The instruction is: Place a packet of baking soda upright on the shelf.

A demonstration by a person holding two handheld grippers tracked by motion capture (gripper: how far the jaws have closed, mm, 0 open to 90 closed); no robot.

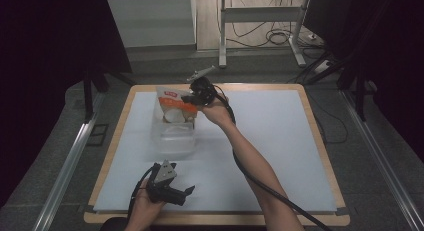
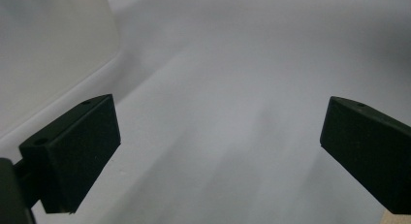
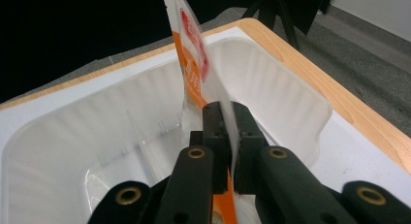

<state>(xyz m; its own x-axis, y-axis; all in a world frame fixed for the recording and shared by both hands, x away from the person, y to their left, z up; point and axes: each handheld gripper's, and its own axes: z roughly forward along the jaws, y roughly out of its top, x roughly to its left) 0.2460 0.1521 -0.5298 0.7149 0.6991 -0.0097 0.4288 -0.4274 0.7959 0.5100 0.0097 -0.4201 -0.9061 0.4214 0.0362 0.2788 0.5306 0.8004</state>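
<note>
Over the white table (image 1: 280,141), the right gripper (image 3: 226,118) pinches a snack packet (image 3: 194,73) above the clear tub (image 3: 271,73)

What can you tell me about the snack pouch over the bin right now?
The pouch is a flat, glossy packet, white and orange with a red label near its top and pale round shapes printed low on its face. It hangs upright and edge-on over the clear plastic bin, its lower part inside the rim. The right gripper is shut on its edge. Whether it touches the bin cannot be told.

a wood-edged table (image 1: 320,156) with white top bears a clear tub (image 1: 172,138).
</note>
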